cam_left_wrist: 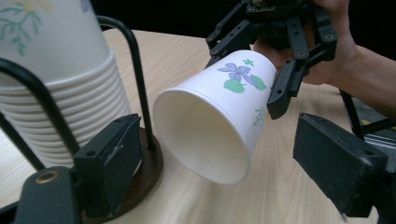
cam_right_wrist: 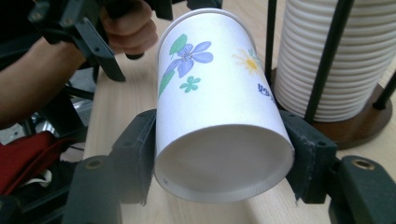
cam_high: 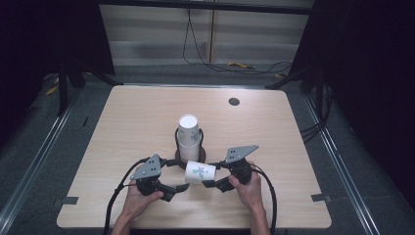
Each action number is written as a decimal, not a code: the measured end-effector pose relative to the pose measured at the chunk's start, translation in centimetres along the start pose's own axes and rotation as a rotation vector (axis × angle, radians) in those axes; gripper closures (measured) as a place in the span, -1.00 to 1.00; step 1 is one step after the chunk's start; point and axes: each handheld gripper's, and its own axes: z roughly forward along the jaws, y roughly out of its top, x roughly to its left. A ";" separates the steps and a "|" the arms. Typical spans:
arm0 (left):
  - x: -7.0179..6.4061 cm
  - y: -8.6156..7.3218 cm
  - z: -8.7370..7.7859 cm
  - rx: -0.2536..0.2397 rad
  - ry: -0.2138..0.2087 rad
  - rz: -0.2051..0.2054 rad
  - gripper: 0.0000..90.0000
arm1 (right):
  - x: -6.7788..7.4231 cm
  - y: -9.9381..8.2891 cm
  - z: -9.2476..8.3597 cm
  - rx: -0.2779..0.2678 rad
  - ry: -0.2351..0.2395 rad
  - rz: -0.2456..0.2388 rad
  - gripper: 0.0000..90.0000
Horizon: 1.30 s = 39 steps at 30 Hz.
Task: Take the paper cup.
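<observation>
The right gripper [cam_high: 209, 183] pinches a flowered paper cup [cam_high: 199, 172] by its base, holding it sideways just above the table [cam_high: 293, 147] in front of the cup stack [cam_high: 189, 137] in its holder, while the left gripper [cam_high: 177, 191] waits spread open at the cup's mouth.

We are in a recording lab or studio, not a home. The pale wooden counter [cam_high: 147, 112] stands alone on a grey floor [cam_high: 29, 147], far beyond the fingers we see dark curtains [cam_high: 49, 34] on both sides. Behind it, black cables [cam_high: 195, 44] run along the floor and up a plain panelled wall [cam_high: 156, 34], and metal rails [cam_high: 337, 156] pass beside the counter.
</observation>
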 end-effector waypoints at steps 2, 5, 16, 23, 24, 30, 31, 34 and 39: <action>0.0 -0.1 0.1 0.002 -0.016 -0.004 -0.66 | 0.0 -0.2 -0.1 -0.020 0.014 0.005 -0.22; 0.0 -0.2 0.2 -0.015 -0.019 -0.013 -0.65 | -0.1 -0.5 -0.1 -0.033 0.028 0.010 -0.22; 0.1 -1.1 0.4 -0.018 -0.021 -0.033 -0.66 | 0.1 -1.0 -0.3 -0.132 0.056 -0.017 -0.22; -0.1 -1.1 0.6 -0.012 -0.028 -0.037 -0.66 | -0.1 -1.5 -0.4 -0.193 0.085 0.001 -0.22; -0.3 -1.1 0.8 -0.010 -0.029 -0.036 -0.66 | -0.1 -1.7 -0.4 -0.202 0.085 0.006 -0.22; -0.3 -1.0 1.1 -0.028 -0.042 -0.048 -0.66 | -0.1 -2.1 -0.8 -0.226 0.089 0.001 -0.22; -0.2 -1.0 1.1 -0.028 -0.038 -0.048 -0.66 | -0.1 -2.1 -0.7 -0.225 0.090 0.001 -0.22; -0.1 -0.7 1.1 -0.033 -0.032 -0.050 -0.66 | 0.0 -2.1 -0.6 -0.219 0.100 -0.008 -0.22; 0.0 -0.3 1.5 -0.008 -0.028 -0.034 -0.66 | 0.1 -2.1 -0.3 -0.199 0.103 -0.015 -0.22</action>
